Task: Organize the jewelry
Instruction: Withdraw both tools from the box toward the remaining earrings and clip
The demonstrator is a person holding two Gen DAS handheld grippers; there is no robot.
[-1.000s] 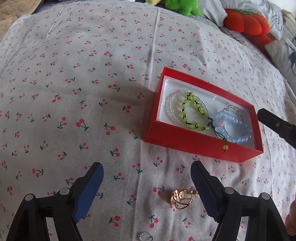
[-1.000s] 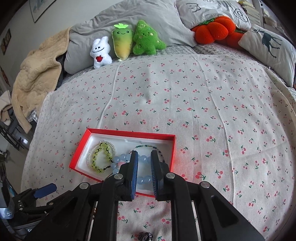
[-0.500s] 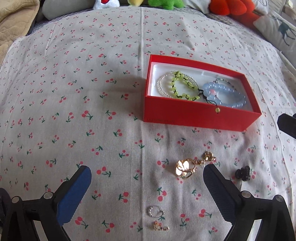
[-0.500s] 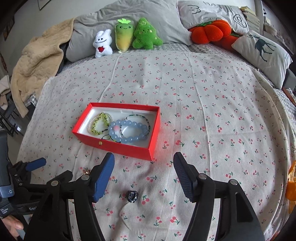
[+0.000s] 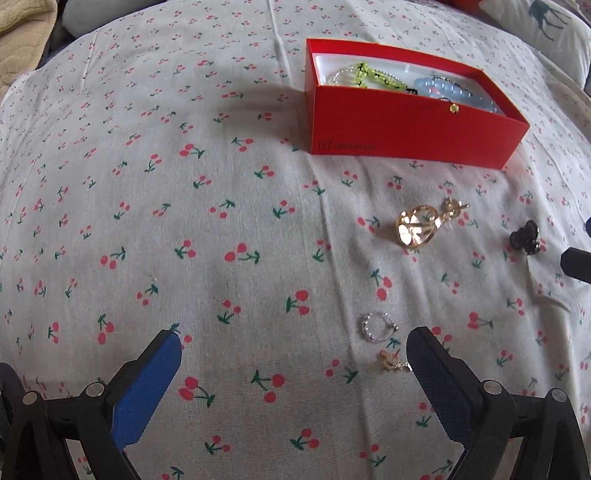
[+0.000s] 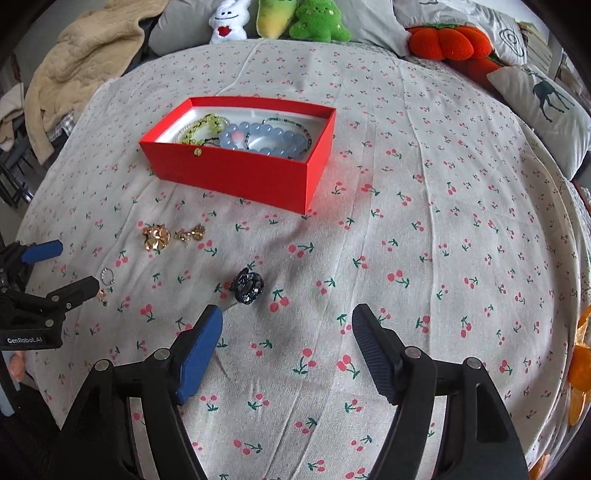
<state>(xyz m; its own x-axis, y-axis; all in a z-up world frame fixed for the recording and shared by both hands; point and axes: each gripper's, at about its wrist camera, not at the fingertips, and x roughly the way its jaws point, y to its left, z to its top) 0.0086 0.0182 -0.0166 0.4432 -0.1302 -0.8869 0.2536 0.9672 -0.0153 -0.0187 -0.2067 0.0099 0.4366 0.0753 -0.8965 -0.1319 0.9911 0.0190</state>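
Observation:
A red box (image 6: 236, 173) on the cherry-print bedspread holds a blue bead bracelet (image 6: 266, 138), a green one (image 6: 203, 127) and others. In front of it lie loose pieces: a gold flower earring (image 5: 415, 229), a small gold piece (image 5: 454, 206), a black ornament (image 6: 248, 285), a silver ring (image 5: 376, 326) and a tiny gold earring (image 5: 391, 363). My left gripper (image 5: 291, 354) is open over the sheet, its right finger beside the ring and tiny earring. The jaws of my right gripper (image 6: 288, 325) are opening, just short of the black ornament, with nothing between them.
Plush toys (image 6: 280, 22), an orange plush pumpkin (image 6: 447, 44), a deer-print pillow (image 6: 546, 103) and grey pillows line the far side of the bed. A beige blanket (image 6: 81, 55) is heaped at the far left. The left gripper (image 6: 55, 273) shows at the right wrist view's left edge.
The right jaws went from nearly shut above the box to wide apart. Both grippers drew back from the box and sank toward the loose pieces; the left jaws widened a little.

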